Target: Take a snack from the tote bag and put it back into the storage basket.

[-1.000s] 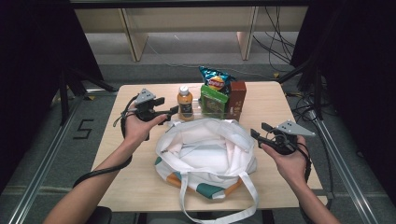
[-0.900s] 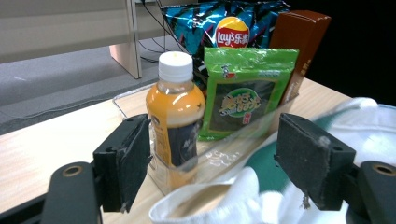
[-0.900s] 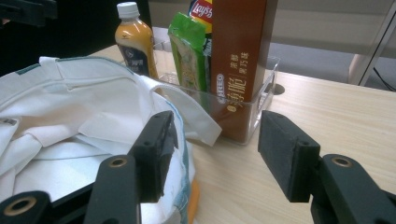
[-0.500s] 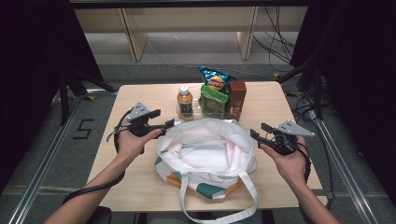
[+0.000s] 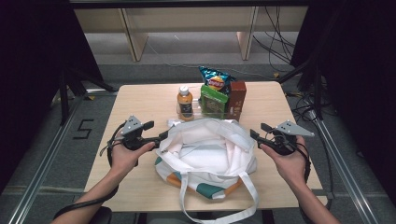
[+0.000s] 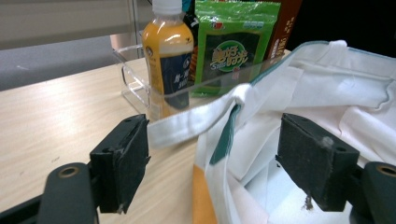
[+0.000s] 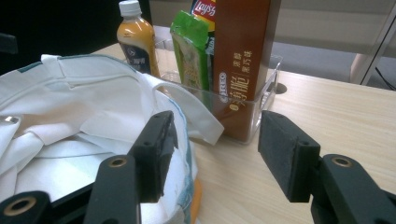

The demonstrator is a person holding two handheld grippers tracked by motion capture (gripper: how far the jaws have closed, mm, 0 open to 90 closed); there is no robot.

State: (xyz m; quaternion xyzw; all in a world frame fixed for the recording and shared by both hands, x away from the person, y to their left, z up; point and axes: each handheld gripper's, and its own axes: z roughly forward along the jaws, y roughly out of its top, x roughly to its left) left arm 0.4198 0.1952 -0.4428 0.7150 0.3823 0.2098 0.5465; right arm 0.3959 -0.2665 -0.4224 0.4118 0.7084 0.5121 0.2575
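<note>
A white tote bag [image 5: 205, 151] with teal and orange trim lies open in the middle of the wooden table [image 5: 140, 98]. My left gripper [image 5: 158, 131] is at the bag's left rim. In the left gripper view its jaws [image 6: 217, 158] stand wide apart, with the bag's rim [image 6: 224, 121] and a strap end between them, and the pads [image 6: 121, 161] are not pressing. My right gripper [image 5: 258, 130] is at the bag's right rim. Its jaws [image 7: 219, 154] are open, with the left pad [image 7: 156, 151] over the bag's edge [image 7: 184, 135].
Behind the bag a clear plastic tray [image 5: 205, 112] holds an orange drink bottle [image 5: 185, 101], a green snack packet [image 5: 214, 99], a chips bag [image 5: 214, 80] and a brown box [image 5: 237, 99]. Bag handles [image 5: 219, 205] hang over the table's near edge.
My left gripper has come down and toward the near side, from beside the bottle to the bag's left rim. The right gripper has stayed put.
</note>
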